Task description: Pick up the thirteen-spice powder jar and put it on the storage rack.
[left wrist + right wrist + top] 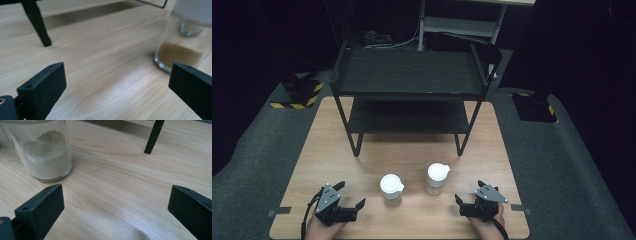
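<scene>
Two glass jars with white lids stand on the wooden table (337, 150). The left jar (391, 189) holds a little brown powder and appears at the right of the left gripper view (177, 53). The right jar (437, 178) holds pale powder and stands at the upper left of the right gripper view (47, 155). My left gripper (351, 194) rests near the table's front left, open and empty (117, 80), with the left jar just beyond its right jaw. My right gripper (470, 191) sits at the front right, open and empty (116, 200), a short way from the right jar.
A black two-tier shelf (407, 75) stands on the back half of the table. Its front legs (37, 25) (153, 136) come down ahead of the grippers. Dark carpet (257, 150) surrounds the table, and a white stand (462, 25) is behind the shelf.
</scene>
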A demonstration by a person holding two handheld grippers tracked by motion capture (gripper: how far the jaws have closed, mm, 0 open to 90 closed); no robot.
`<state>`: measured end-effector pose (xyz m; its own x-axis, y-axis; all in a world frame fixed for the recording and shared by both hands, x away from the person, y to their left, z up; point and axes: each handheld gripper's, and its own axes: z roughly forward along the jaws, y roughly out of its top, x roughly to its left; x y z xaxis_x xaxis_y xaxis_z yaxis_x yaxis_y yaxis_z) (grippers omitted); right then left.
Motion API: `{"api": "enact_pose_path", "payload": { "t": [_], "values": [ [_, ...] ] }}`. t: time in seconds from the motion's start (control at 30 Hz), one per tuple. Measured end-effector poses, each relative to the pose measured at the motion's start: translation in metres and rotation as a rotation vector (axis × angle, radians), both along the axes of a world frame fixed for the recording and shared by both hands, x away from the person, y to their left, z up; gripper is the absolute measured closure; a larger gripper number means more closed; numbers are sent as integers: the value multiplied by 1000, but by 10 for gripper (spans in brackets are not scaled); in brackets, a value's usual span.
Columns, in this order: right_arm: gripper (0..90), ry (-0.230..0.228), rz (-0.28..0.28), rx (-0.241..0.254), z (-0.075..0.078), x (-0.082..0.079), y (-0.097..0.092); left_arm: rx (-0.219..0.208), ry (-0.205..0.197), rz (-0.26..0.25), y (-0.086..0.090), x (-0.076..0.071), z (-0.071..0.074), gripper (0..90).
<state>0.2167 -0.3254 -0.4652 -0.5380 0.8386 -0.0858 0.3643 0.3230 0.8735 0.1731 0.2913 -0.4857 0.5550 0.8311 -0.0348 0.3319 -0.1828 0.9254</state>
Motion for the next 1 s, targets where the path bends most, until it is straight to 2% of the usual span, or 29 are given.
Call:
{"api": "enact_pose_path", "payload": {
  "t": [0.17,0.27,0.37,0.53,0.63,0.9,1.0],
  "values": [
    [0,0,-1,11,-1,0,-2,-39,-36,-26,2,-6,3,16],
    [0,1,-2,15,-1,0,-2,-58,-65,-26,0,-13,8,16],
    [0,1,-1,17,-1,0,-3,-64,-75,-26,-1,-17,11,16],
    [0,3,-3,21,-1,0,-3,-64,-104,-30,-10,-24,19,12],
    [0,2,-2,23,-1,0,-4,-47,-131,-23,-19,-28,21,10],
    [0,4,0,33,-1,1,-6,-33,-151,-54,-36,-23,27,9],
    [0,4,2,34,-2,1,-6,-45,-152,-72,-42,-20,25,9]
  ]
}}
